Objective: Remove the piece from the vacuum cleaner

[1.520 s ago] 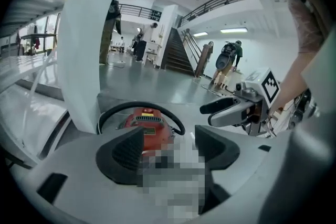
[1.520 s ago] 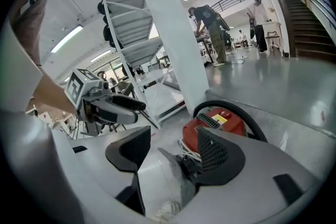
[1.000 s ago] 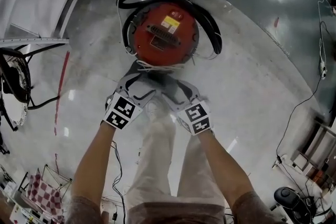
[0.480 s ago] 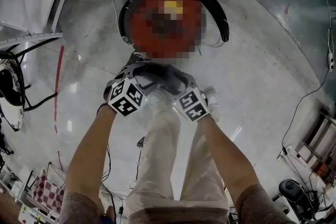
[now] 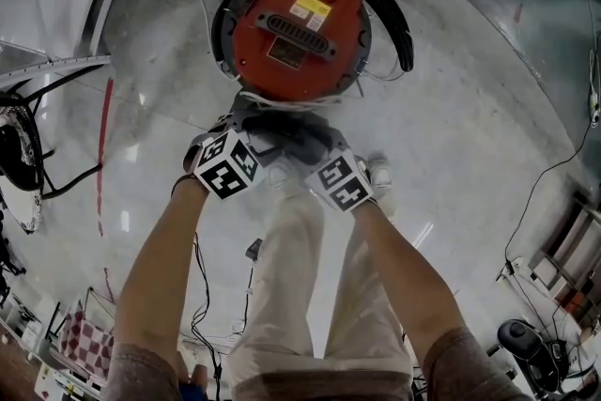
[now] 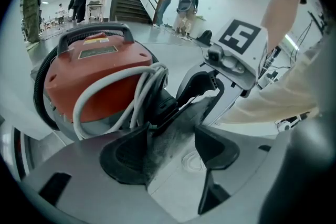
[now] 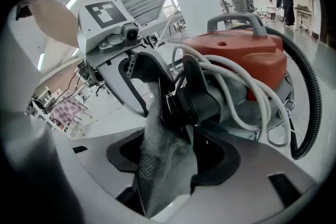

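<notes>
A round red vacuum cleaner (image 5: 296,28) stands on the floor, ringed by a black hose (image 5: 380,5) and a white cord (image 6: 136,92). At its near edge a black fitting (image 7: 194,102) carries a dusty grey cloth bag (image 7: 163,160). My left gripper (image 5: 246,125) and right gripper (image 5: 310,144) meet at that bag (image 5: 280,134), side by side. In the left gripper view the cloth (image 6: 173,123) runs from the fitting (image 6: 160,105) in between the jaws of the left gripper (image 6: 173,136). The right gripper (image 7: 173,149) has its jaws closed on the hanging cloth.
My legs and shoes (image 5: 376,174) are just behind the grippers. A black cable (image 5: 535,192) trails on the floor at the right, and a red floor line (image 5: 103,136) and dark racks (image 5: 23,155) lie left. People and a staircase (image 6: 131,2) stand beyond.
Both grippers stay at the vacuum's near edge on the bag. Their marker cubes have drawn a little closer together, and the head view has shifted slightly.
</notes>
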